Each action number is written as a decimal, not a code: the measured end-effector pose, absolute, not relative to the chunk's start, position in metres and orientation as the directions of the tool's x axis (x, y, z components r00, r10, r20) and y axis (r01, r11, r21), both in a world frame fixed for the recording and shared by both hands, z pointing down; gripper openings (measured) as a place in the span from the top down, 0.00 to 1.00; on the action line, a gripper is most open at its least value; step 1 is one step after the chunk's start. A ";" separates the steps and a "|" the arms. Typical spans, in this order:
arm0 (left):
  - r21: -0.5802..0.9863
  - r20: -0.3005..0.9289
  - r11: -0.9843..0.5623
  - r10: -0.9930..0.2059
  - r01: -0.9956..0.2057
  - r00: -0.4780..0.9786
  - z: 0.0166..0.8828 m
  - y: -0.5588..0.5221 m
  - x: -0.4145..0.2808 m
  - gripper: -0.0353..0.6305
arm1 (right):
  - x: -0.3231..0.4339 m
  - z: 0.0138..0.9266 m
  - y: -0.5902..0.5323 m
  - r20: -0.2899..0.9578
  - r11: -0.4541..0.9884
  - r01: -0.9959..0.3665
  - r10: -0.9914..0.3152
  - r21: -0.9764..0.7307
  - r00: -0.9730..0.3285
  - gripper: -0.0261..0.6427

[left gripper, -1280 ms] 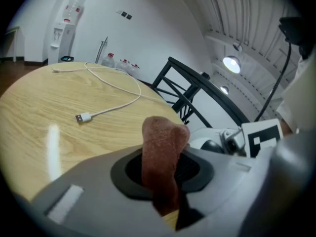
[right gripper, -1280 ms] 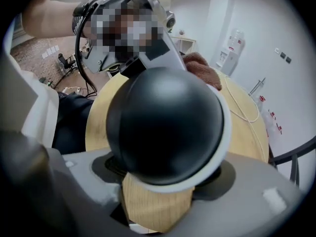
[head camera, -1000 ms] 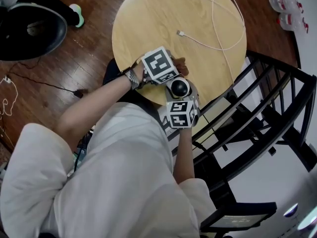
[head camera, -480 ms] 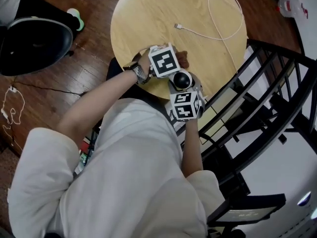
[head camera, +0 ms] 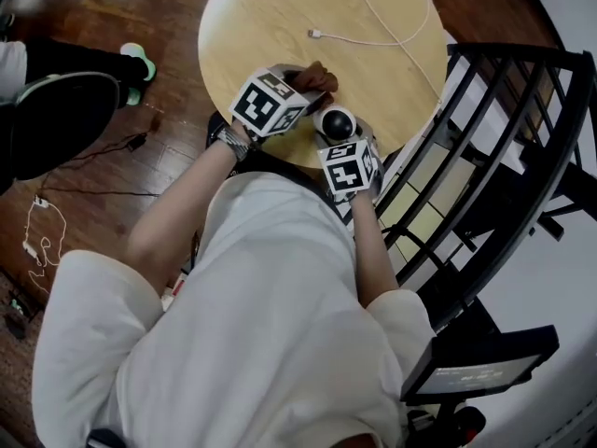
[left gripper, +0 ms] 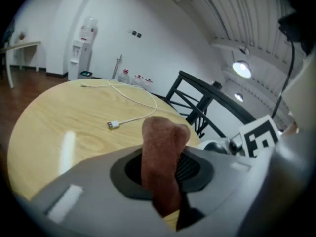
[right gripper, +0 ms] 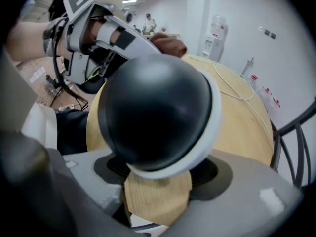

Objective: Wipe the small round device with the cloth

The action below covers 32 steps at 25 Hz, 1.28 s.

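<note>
The small round device [head camera: 336, 121], a black dome with a white rim, sits between the jaws of my right gripper [head camera: 338, 133] over the table's near edge. Those jaws are closing on it. In the right gripper view the device [right gripper: 153, 112] fills the middle above the right gripper [right gripper: 159, 168], clear of the tabletop. My left gripper [head camera: 300, 84] is shut on a brown cloth [head camera: 313, 77], just left of and beyond the device. In the left gripper view the cloth [left gripper: 163, 152] stands up from the left gripper [left gripper: 165, 174]. I cannot tell whether cloth and device touch.
The round wooden table [head camera: 270, 17] carries a white cable [head camera: 373, 28] with a plug. A black metal railing [head camera: 508, 129] runs close on the right. A dark chair [head camera: 56, 119] stands on the wooden floor at left. A person's legs show by it.
My left gripper has swung left and turned, so the cloth now shows beyond its cube, a little off the device. The right gripper has kept the device between its jaws.
</note>
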<state>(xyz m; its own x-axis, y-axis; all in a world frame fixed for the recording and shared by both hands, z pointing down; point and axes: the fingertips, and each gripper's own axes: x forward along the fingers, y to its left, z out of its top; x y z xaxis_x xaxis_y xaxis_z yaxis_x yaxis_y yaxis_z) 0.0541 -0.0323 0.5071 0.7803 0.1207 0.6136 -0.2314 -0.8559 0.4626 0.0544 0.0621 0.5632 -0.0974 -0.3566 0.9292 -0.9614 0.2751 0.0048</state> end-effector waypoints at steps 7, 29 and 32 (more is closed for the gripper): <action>0.519 0.589 -0.793 0.062 -0.318 0.806 0.500 -0.045 0.038 0.78 | 0.061 0.568 0.071 0.932 0.109 -0.994 -0.359 -0.012 -0.051 0.50; 0.644 0.594 -0.683 0.163 -0.345 0.788 0.529 -0.008 0.055 0.79 | 0.047 0.565 0.074 0.933 0.005 -0.999 -0.356 -0.046 -0.045 0.52; 0.630 0.603 -0.700 0.169 -0.336 0.780 0.537 -0.005 0.053 0.79 | 0.043 0.562 0.073 0.934 0.003 -0.999 -0.355 -0.051 -0.049 0.52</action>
<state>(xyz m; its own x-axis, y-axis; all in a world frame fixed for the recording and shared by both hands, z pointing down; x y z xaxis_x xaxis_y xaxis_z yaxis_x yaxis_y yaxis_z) 0.0531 -0.0053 0.5367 0.7795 0.1691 0.6031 -0.3357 -0.7000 0.6303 0.0434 0.0729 0.5620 -0.0486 -0.3545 0.9338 -0.9987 0.0028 -0.0509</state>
